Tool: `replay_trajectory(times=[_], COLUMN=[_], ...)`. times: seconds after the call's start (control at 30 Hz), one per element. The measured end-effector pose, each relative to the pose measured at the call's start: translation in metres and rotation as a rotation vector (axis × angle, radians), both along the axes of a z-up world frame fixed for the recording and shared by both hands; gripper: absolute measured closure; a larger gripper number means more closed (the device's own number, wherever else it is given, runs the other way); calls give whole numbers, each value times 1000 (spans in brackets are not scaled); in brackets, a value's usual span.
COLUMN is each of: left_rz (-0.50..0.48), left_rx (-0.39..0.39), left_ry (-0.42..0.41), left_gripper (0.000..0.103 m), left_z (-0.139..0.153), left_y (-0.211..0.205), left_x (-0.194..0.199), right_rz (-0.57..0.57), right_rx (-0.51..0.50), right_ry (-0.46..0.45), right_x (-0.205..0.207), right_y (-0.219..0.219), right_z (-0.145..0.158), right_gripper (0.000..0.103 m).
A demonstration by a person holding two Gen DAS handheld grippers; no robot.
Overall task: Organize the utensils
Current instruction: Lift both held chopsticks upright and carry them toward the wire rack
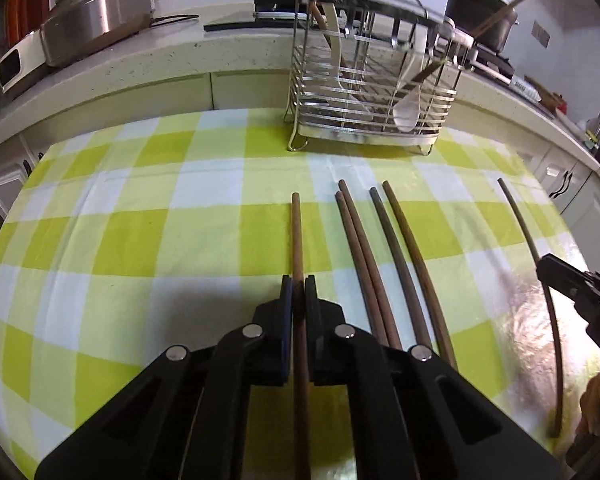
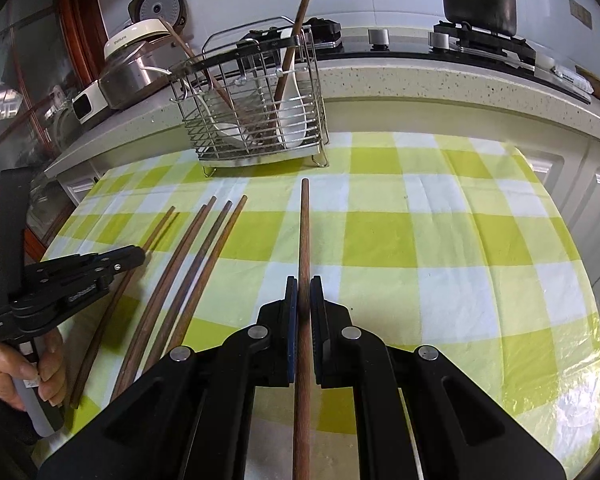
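tongs (image 1: 299, 294) (image 2: 304, 294) each pinch a chopstick (image 1: 297, 236) (image 2: 305, 232), tablecloth (image 2: 440, 240) beyond.

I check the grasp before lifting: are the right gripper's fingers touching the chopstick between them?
Touching. In the right wrist view the right gripper has both pads pressed on the chopstick, with no gap on either side.

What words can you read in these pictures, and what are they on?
"theSuns", roughly: small brand on the cream lid of the cooker; the letters are unsure.
White print on the side of the left gripper: too small to read.
White label near that gripper's handle: too blurred to read.
Nothing else carries readable text.
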State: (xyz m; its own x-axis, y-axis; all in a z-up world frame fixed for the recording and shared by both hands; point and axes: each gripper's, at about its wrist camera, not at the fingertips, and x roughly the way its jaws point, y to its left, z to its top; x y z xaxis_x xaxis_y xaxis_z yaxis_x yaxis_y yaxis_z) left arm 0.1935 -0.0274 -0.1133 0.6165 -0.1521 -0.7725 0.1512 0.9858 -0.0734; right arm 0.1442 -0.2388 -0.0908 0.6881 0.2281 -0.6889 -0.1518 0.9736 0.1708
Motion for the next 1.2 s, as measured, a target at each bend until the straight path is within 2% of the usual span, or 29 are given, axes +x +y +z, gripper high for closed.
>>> replay_trajectory(times=[0.33, 0.73, 1.2], left_rz=[-23, -39, -61], left_rx=[-67, -98, -59], left_ry=[-115, -248, -386], left_gripper=[97, 97, 98], left_z=[57, 116, 177], left_y=[19, 22, 13], left_x=[-28, -57, -46], right_rz=[9, 22, 20], right_rx=[-1, -3, -13], right_ry=[-63, -168, -267], right_x=[-5, -13, 7], right_y=[10, 25, 28], right_z=[36, 92, 146], right_gripper=[95, 95, 96])
